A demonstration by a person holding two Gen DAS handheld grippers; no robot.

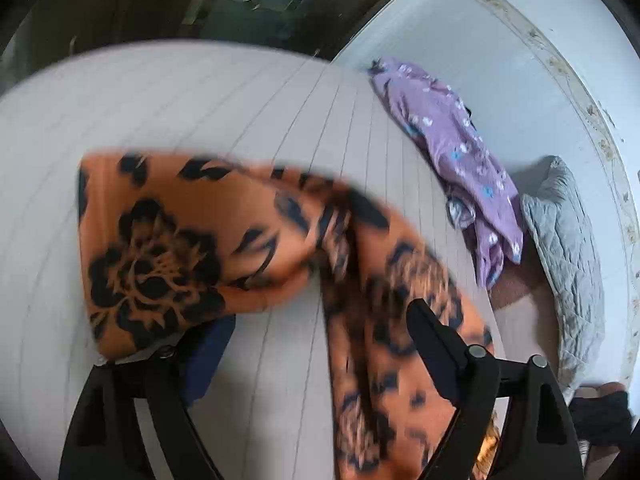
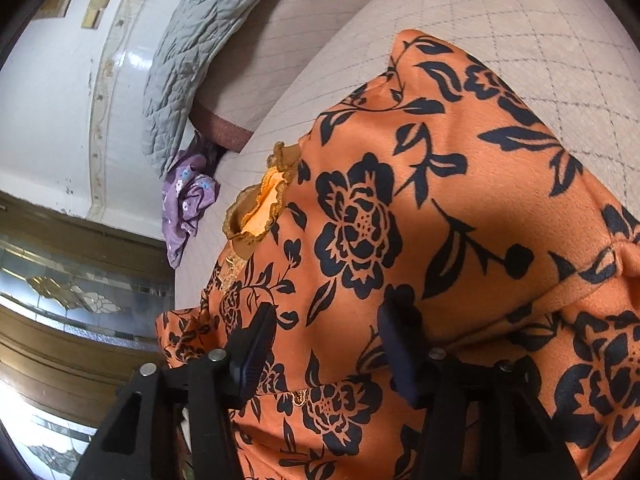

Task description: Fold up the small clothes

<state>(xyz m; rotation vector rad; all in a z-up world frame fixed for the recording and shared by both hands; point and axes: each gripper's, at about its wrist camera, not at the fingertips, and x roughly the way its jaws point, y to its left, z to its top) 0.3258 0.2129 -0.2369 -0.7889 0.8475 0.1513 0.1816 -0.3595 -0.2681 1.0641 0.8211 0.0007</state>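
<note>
Orange black-flowered garment (image 2: 420, 216) is lying over the pale quilted bed (image 1: 200, 100), beside crumpled purple clothing (image 1: 452, 152). Left gripper (image 1: 304, 344) and right gripper (image 2: 324, 344) are both gaping, pinching nothing.

We're looking steeply down from both wrists, close over the bed (image 1: 200, 100); both views are sharing the orange garment (image 2: 440, 200).

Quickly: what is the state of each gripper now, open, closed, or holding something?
Left gripper: open, orange garment draped over one finger, not pinched.
Right gripper: open, jaws over the same garment, not pinching it.
</note>
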